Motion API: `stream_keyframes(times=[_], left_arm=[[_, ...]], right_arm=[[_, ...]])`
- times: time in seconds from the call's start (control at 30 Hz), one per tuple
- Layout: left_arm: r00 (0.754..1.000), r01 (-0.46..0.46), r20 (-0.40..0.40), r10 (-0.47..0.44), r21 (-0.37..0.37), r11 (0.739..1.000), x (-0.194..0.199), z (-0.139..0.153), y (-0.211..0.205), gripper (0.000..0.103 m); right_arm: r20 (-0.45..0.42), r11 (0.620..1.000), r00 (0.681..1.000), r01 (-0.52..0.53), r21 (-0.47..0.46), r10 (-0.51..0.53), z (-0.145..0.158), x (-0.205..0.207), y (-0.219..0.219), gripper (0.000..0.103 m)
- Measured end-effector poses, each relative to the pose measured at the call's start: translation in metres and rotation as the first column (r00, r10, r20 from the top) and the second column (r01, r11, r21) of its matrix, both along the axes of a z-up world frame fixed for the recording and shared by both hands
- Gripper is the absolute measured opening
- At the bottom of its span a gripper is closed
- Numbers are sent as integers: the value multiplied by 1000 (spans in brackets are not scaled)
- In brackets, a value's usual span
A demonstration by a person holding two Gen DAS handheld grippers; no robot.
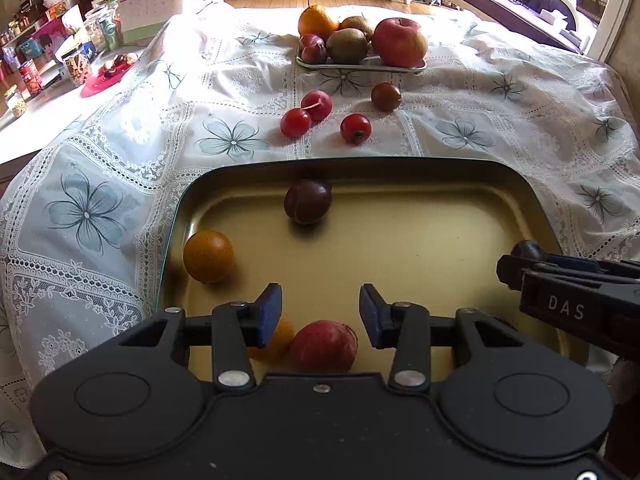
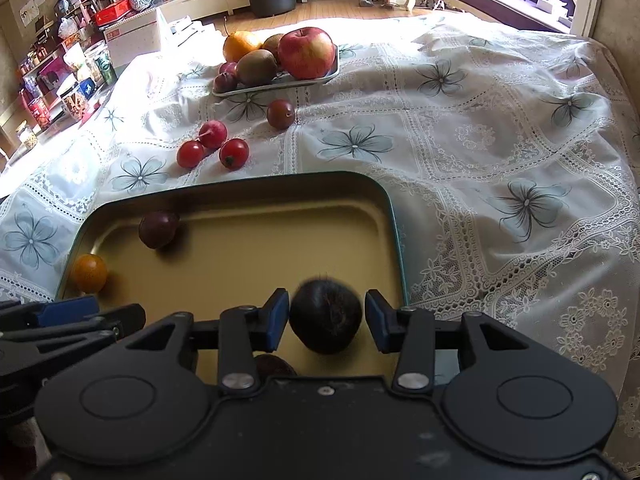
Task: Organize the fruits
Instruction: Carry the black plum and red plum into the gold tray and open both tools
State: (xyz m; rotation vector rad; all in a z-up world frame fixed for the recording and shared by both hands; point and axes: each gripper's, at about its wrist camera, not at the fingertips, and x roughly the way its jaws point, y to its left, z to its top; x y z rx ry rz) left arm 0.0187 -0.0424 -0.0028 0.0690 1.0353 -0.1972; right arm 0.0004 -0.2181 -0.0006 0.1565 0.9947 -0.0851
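At lower centre, the spread right gripper (image 2: pixel 326 320) flanks a dark fruit (image 2: pixel 326 318): round, probably rolls; grip its widest middle.

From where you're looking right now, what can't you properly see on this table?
- Orange fruit, left wrist view: mostly hidden behind the left gripper's finger.
- Dark fruit, right wrist view: cut off by the right gripper's body.
- Gold tray's near edge: covered by both grippers.
- Shelf clutter: too small.
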Motion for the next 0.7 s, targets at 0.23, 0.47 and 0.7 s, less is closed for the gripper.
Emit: stream_keyframes(times=[0.23, 0.47, 0.7], left_arm=[[1000, -2, -13, 2, 1, 1000, -1, -2, 0, 50], [1000, 0, -23, 1, 2, 1000, -1, -3, 1, 50], [999, -6, -32, 6, 5, 1000, 1, -5, 1, 50]], right_arm=[[26, 1000, 1000, 10, -18, -9, 5, -2, -1, 45], [21, 1000, 1000, 5, -13, -5, 5, -2, 0, 45], [20, 1000, 1000, 0, -12, 0, 5, -3, 1, 45]])
